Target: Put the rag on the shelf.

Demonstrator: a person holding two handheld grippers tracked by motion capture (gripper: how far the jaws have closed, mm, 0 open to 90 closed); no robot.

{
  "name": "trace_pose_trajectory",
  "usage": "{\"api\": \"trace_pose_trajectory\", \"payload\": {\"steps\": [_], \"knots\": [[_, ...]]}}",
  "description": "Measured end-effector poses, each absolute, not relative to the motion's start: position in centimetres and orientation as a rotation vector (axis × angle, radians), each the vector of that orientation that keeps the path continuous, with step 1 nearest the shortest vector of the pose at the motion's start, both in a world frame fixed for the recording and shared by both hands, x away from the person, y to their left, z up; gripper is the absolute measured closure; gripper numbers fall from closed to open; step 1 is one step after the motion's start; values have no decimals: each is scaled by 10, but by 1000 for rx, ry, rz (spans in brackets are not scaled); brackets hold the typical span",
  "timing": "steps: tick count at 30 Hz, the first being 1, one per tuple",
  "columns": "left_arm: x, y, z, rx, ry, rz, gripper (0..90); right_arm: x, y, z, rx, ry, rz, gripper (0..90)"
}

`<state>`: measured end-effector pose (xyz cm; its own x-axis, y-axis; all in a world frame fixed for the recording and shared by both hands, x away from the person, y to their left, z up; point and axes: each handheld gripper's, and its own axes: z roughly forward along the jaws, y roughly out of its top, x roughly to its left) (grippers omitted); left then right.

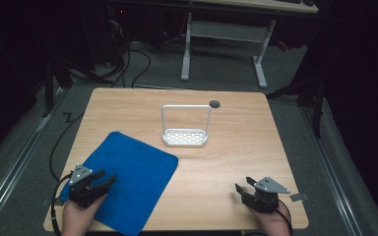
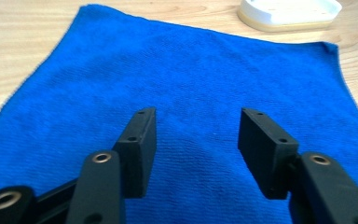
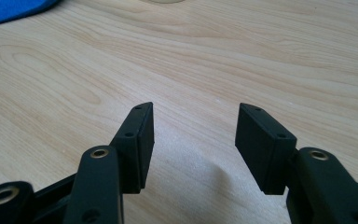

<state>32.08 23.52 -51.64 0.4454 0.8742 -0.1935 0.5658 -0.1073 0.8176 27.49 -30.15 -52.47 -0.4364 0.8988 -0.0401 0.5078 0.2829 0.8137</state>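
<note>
Left gripper: jaws spread wide with nothing between them; in the high view it sits at the near left of the table, held over the near part of the cloth, pointing forward and to the right.
Right gripper: jaws likewise wide apart and holding nothing; bare wood below and ahead of them; in the high view it sits at the near right, well apart from the cloth and the rack.
Hands: a left hand and a right hand come in from the bottom edge, each gripping its tool from behind.
Blue cloth: lies flat under and ahead of the left jaws; whether the jaws touch it I cannot tell; a roughly square piece, turned at an angle on the table's left half, deep blue with a fine knit texture.
White rack: beyond the cloth's far corner, near the table's middle; a low oval perforated tray with a tall squared loop handle standing upright.
Dark round spot: on the tabletop just behind the rack's right side.
</note>
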Motion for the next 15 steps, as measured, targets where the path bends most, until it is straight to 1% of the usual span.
{"api": "trace_pose_trajectory", "payload": {"steps": [9,11,15], "knots": [[324,235,-518,1791,1237,397,481,271,-309,-527,1285,2041,1049,482],[325,233,-519,1803,1229,373,507,270,-309,-527,1282,2044,1047,482],[324,223,-520,1865,1186,377,533,268,-309,-526,1270,2043,1046,483]]}}
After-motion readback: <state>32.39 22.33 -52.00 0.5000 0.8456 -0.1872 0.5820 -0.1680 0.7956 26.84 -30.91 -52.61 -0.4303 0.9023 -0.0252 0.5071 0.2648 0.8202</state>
